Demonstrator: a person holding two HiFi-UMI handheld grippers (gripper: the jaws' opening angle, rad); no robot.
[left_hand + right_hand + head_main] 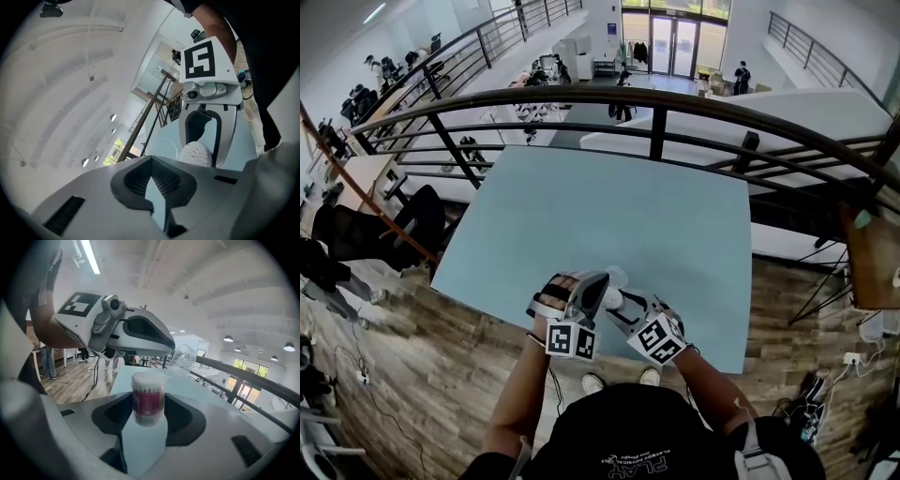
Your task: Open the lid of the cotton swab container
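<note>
right tongs [149, 414] pinch the swab container [147, 397]; left tongs [152, 177], pressed together on the clear lid [183, 357] at their tip, should lift it away gently.

A: Bright, even daylight, with the glass doors [675, 42] at twelve o'clock glowing and hardly any shadows.
B: Both gripper views bulge — black corners, and the swab container [148, 397] looks soft.
</note>
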